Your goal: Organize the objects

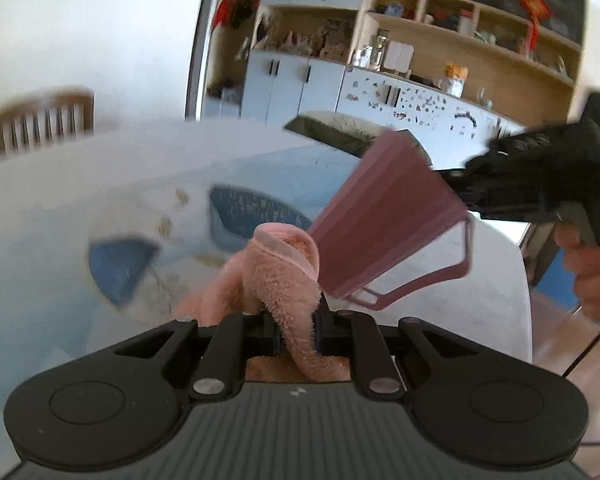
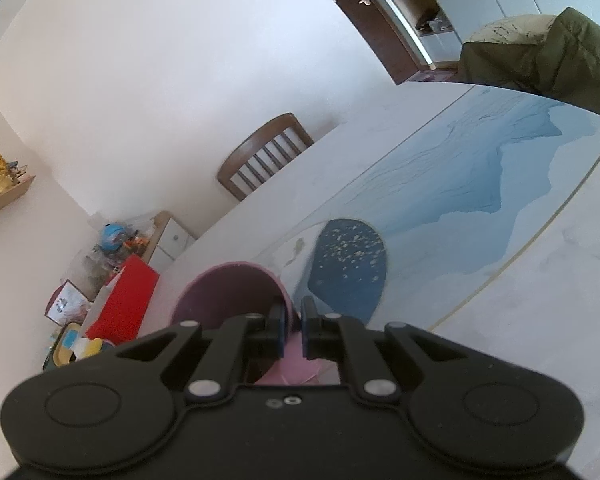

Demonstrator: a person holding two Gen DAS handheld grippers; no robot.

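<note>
Cup (image 1: 384, 216) tilted, mouth toward plush (image 1: 276, 276); right gripper (image 2: 292, 330) clamps rim.

Fuzzy pink towel (image 1: 288, 280); tilted mauve cup (image 1: 388, 216)

One pink plush toy (image 1: 276, 276), one mauve cup (image 1: 384, 220), one wooden chair (image 1: 42, 118), one table (image 1: 40, 240).

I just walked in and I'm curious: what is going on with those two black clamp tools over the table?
A person holds a gripper in each hand. The left gripper is clamped on a fluffy pink cloth. The right gripper pinches the rim of a mauve cup, held tilted in the air above the blue-patterned table.
</note>
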